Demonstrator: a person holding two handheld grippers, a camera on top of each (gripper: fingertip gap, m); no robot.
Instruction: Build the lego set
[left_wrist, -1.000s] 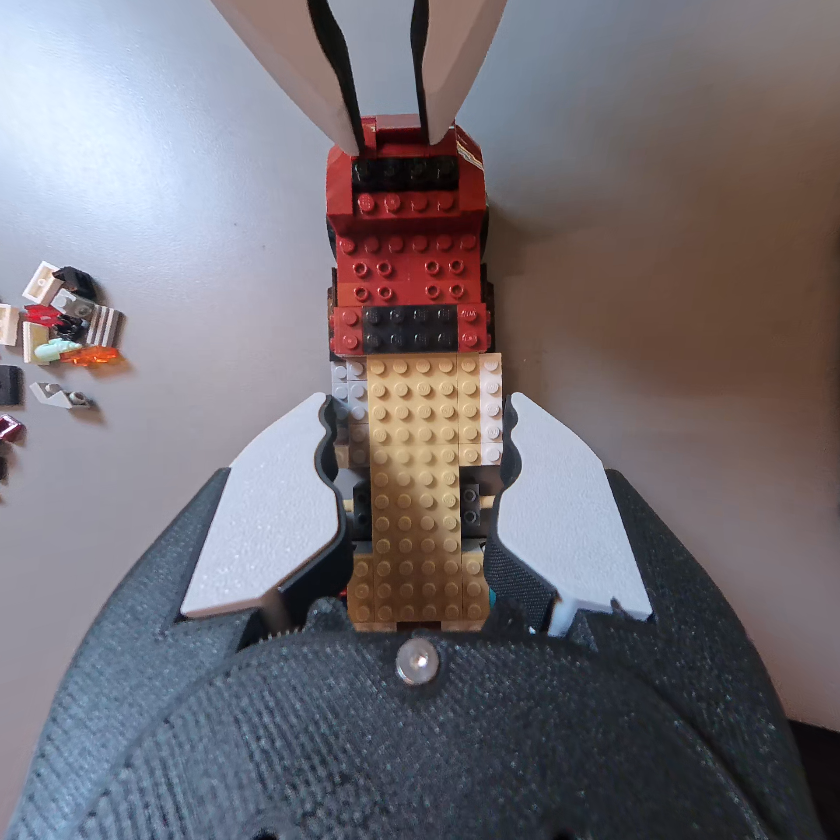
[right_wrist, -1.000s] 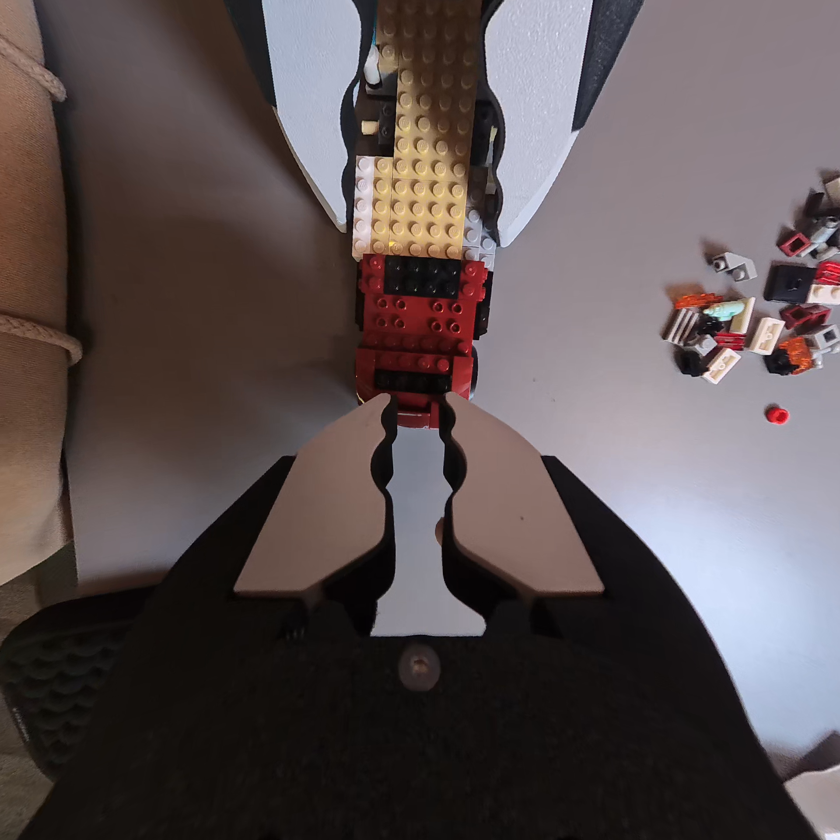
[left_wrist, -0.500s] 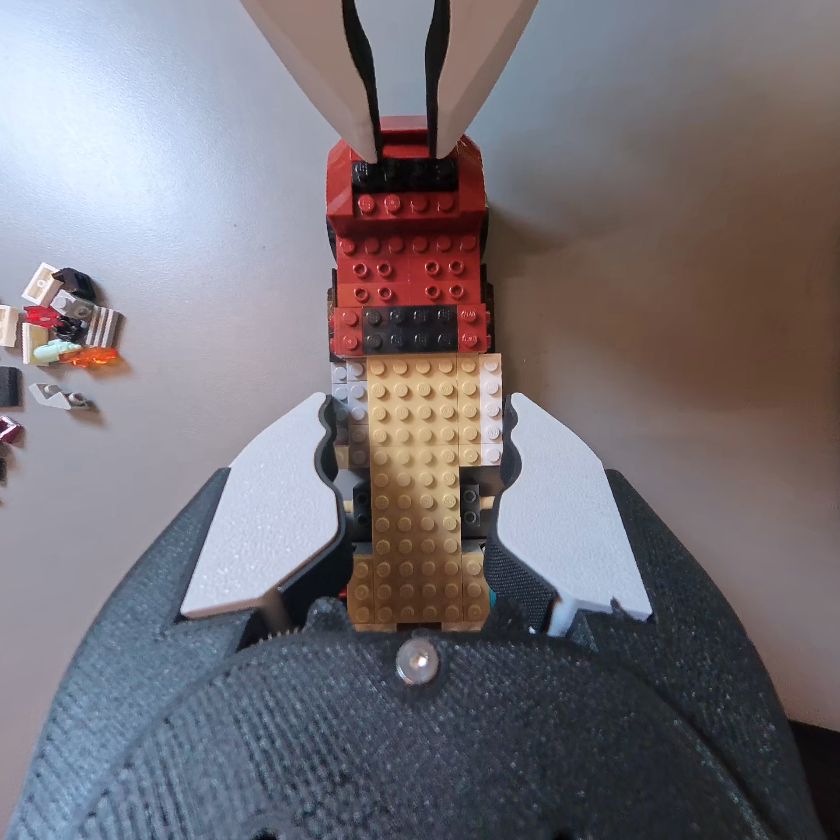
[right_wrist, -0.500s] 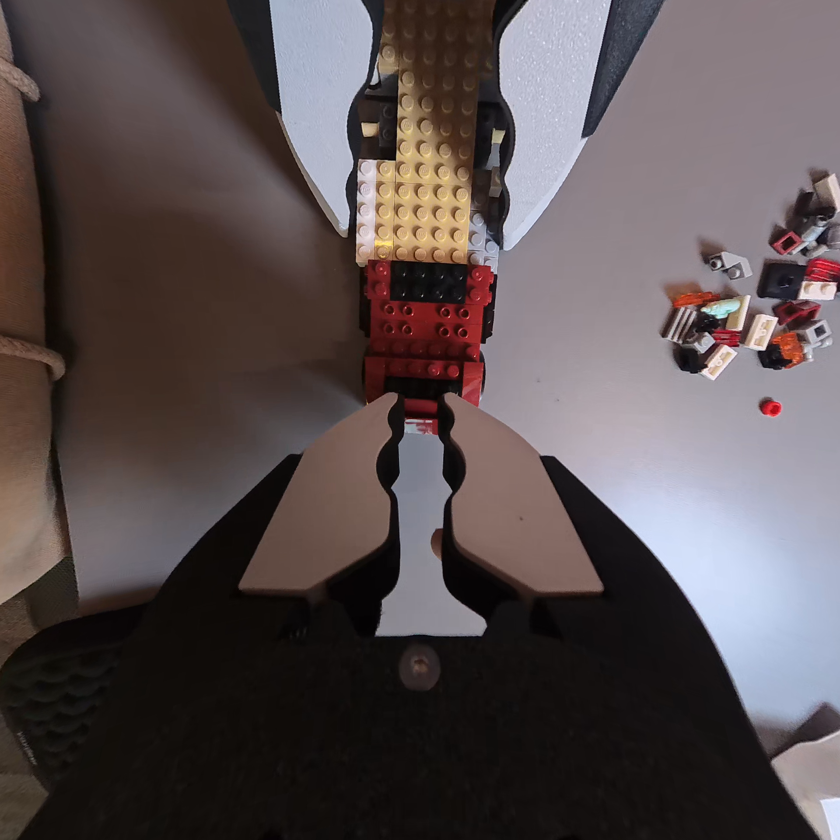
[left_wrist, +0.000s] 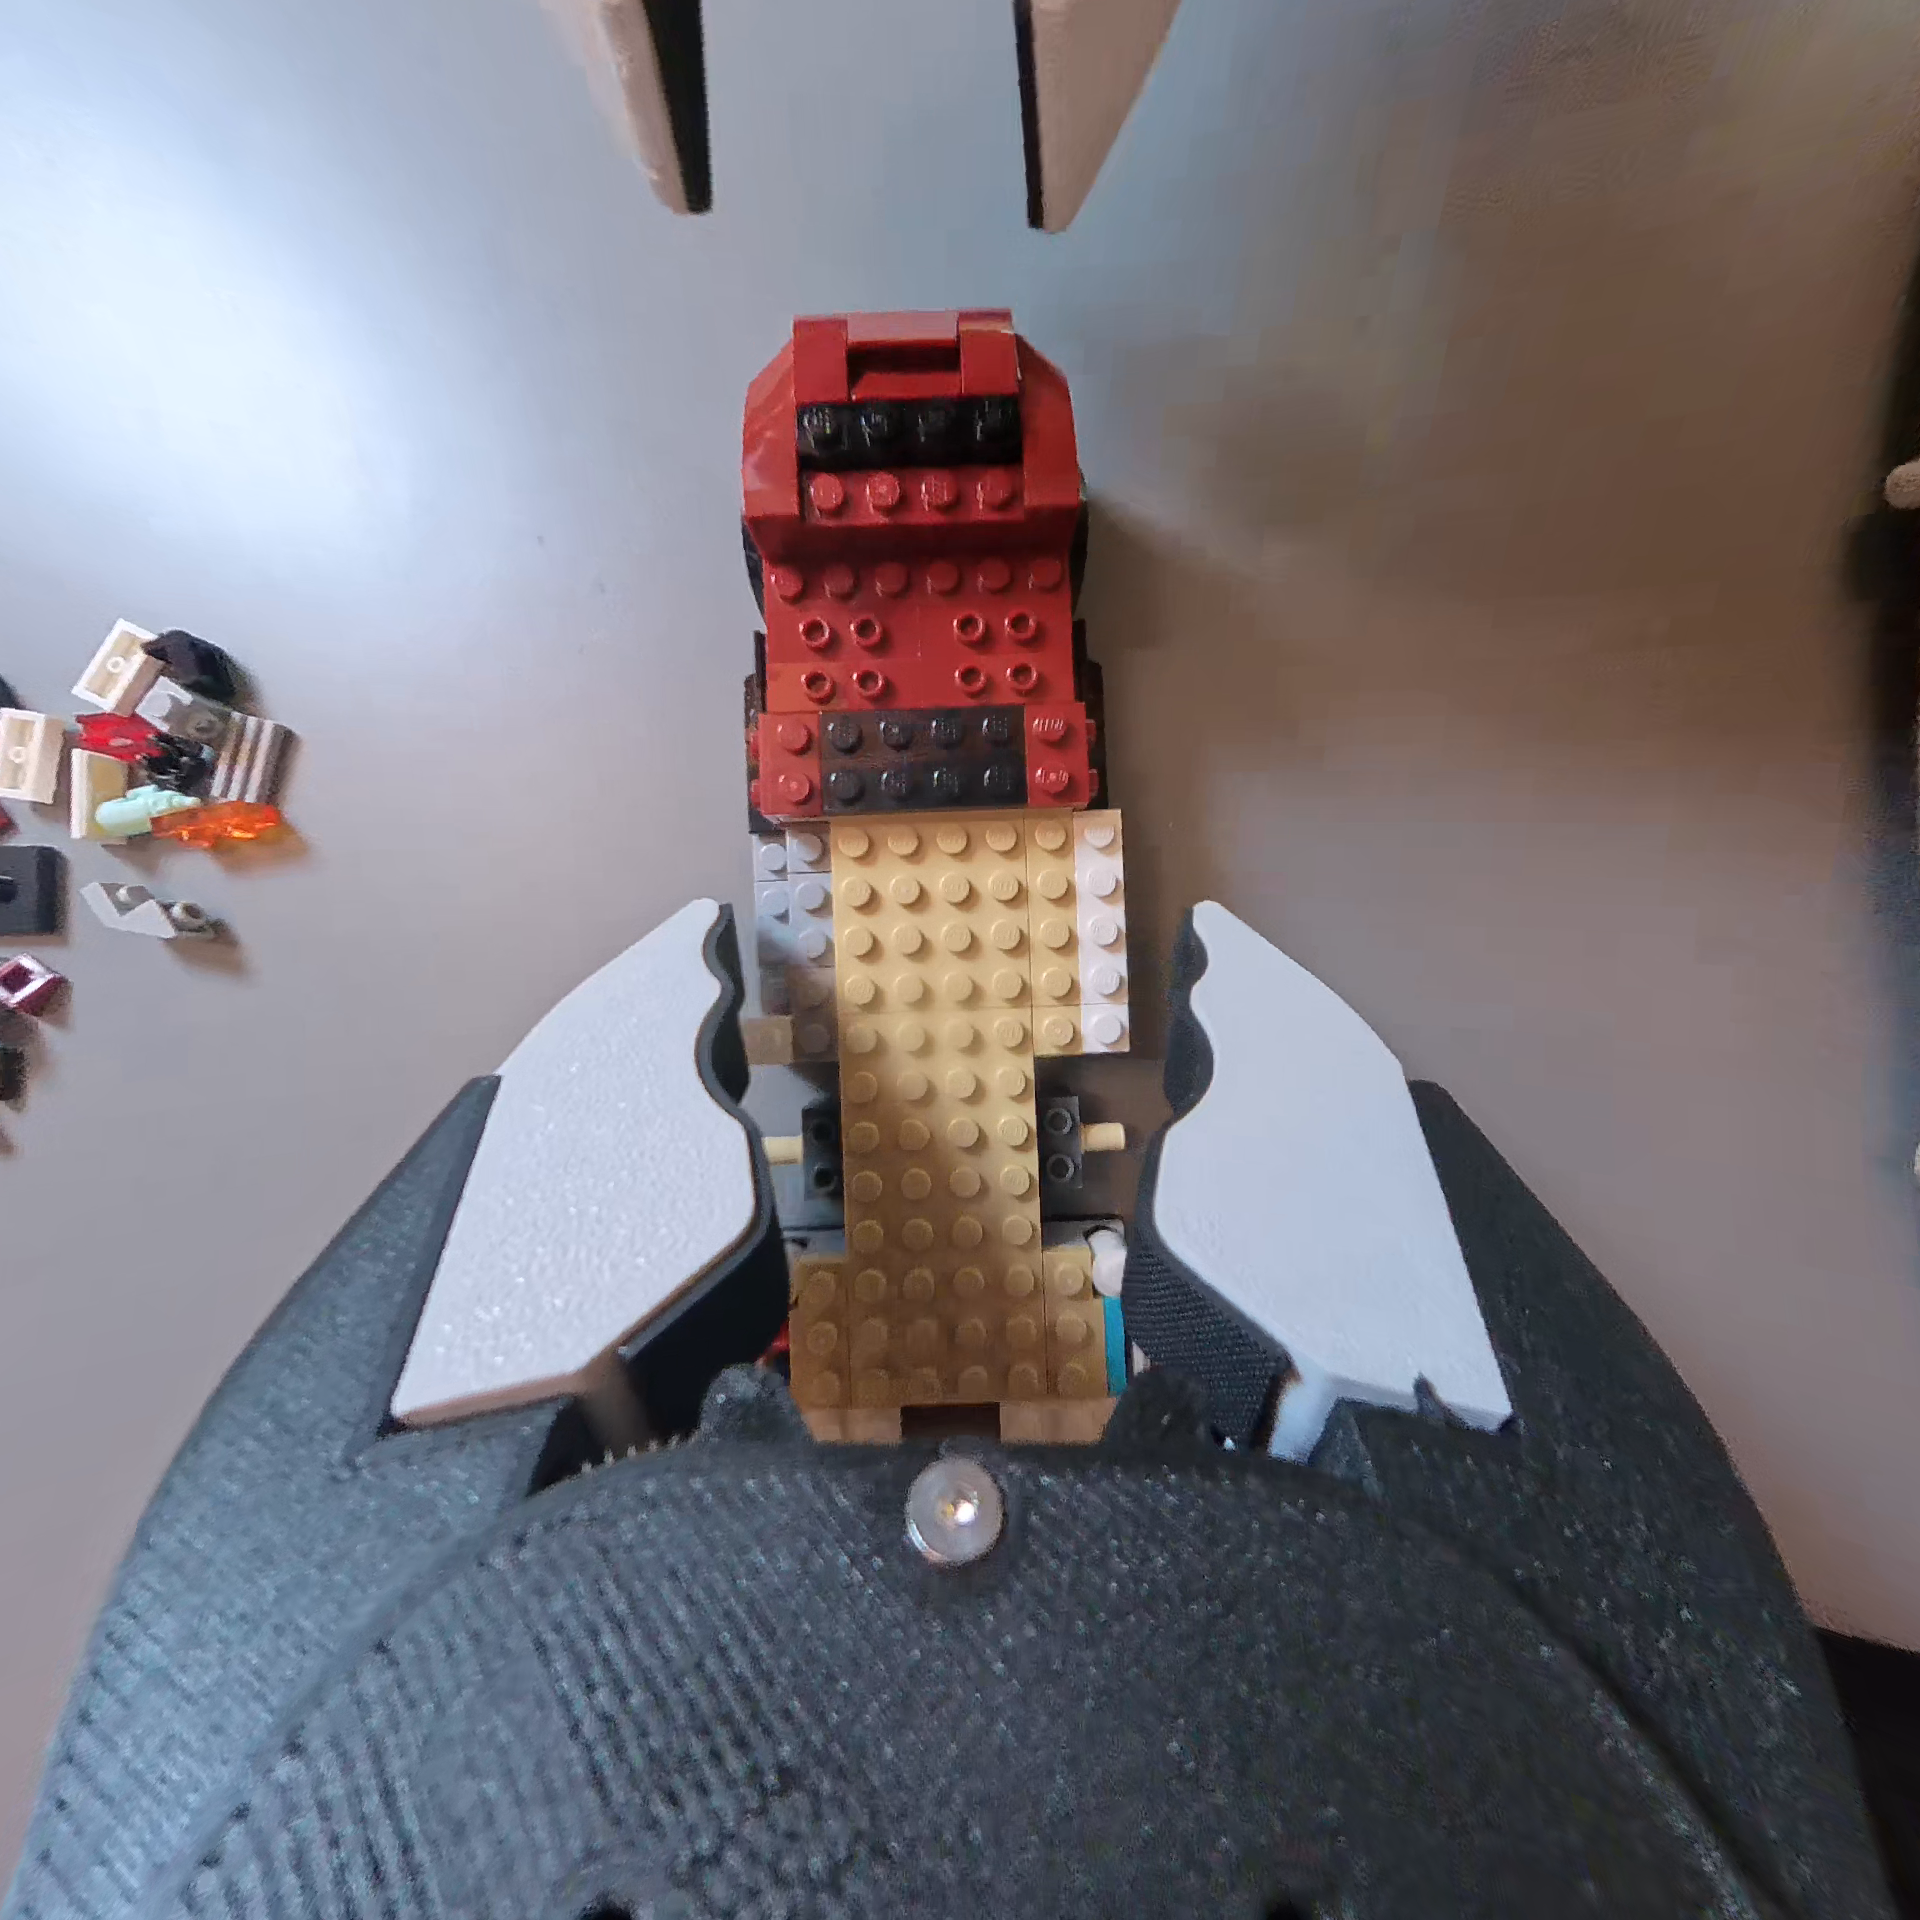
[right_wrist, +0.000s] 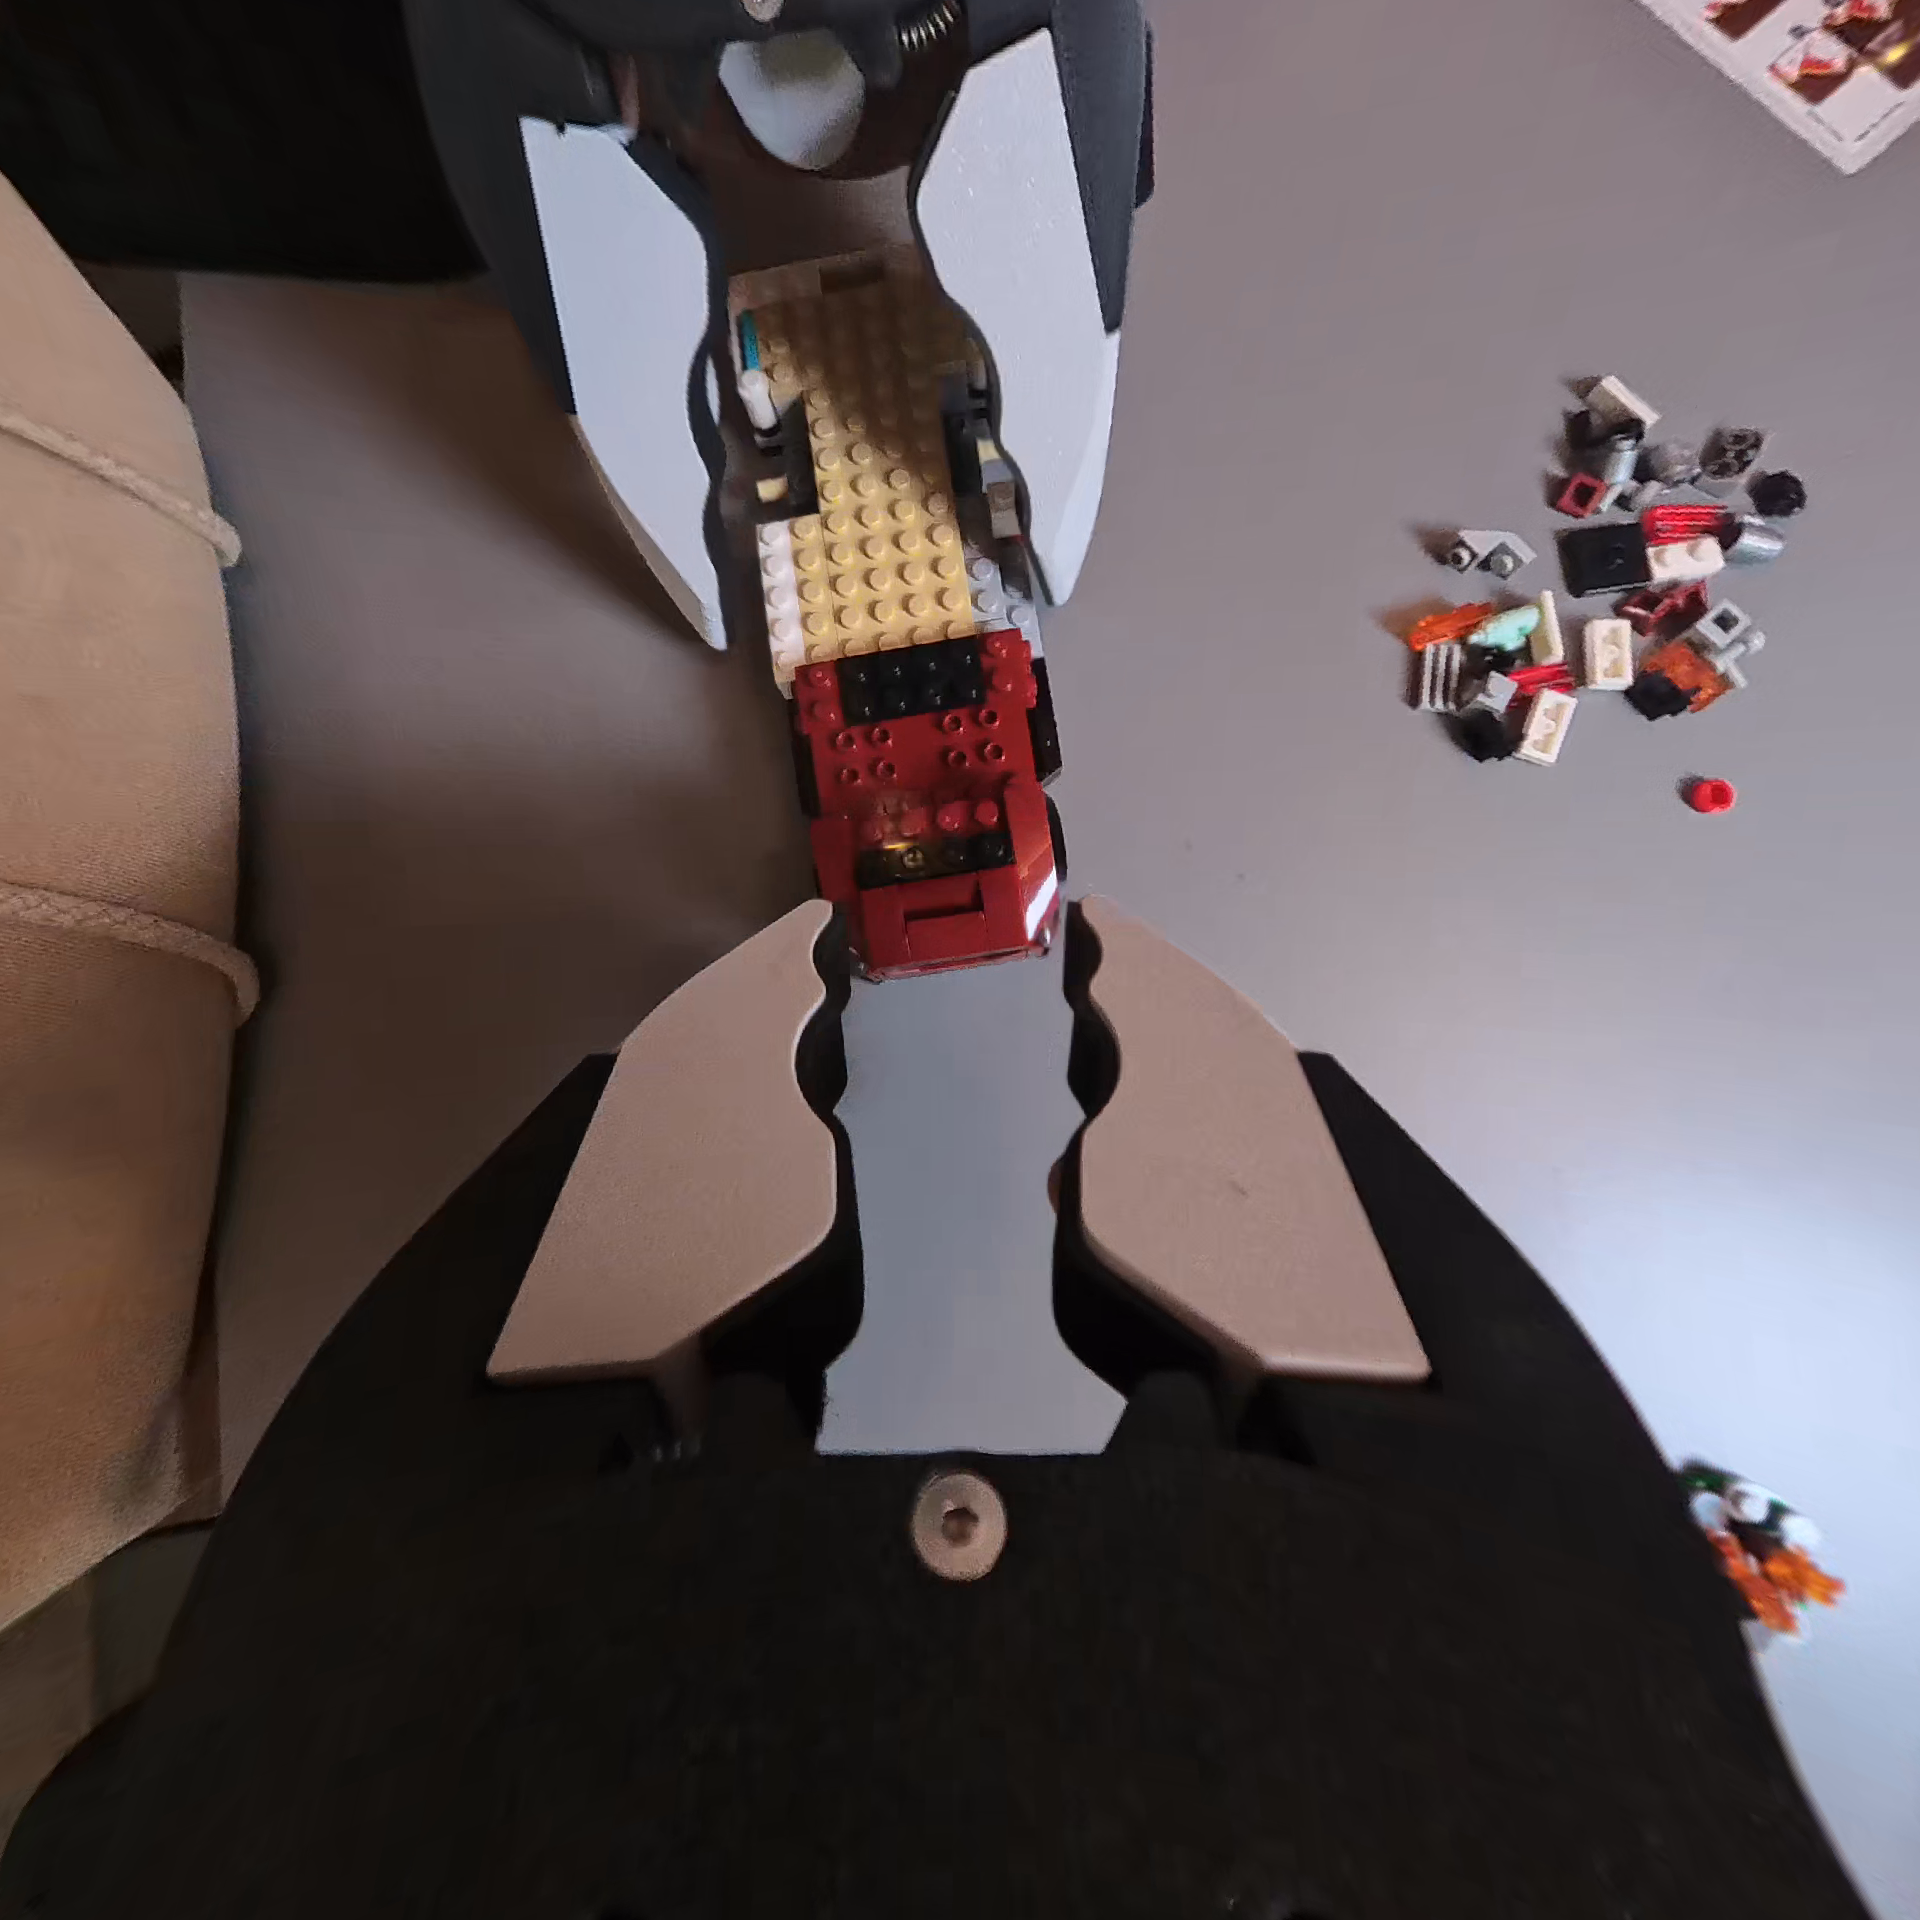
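A brick-built vehicle (left_wrist: 914, 727) with a dark red front and a tan studded deck lies on the grey table (left_wrist: 1455, 623). My left gripper (left_wrist: 956, 914) is open around its tan rear part. There is a clear gap at the right pad (left_wrist: 1184, 997), and the left pad (left_wrist: 722, 997) sits just beside the grey bricks. My right gripper (right_wrist: 953, 906) is open and empty. It faces the vehicle's red front (right_wrist: 935, 925). In the left wrist view its fingertips (left_wrist: 675, 156) stand clear beyond that front.
A heap of small loose bricks (right_wrist: 1600, 613) lies to one side and also shows in the left wrist view (left_wrist: 156, 769). A lone red round piece (right_wrist: 1707, 795), a printed booklet (right_wrist: 1808, 62) and a second small pile (right_wrist: 1766, 1558) lie around. Beige fabric (right_wrist: 94, 831) borders the table. The grippers' ends are close to 9 cm from one another.
My right gripper was shut on the small red part at the vehicle's front; it has opened and drawn back. My left gripper's jaws have opened off the vehicle's sides.
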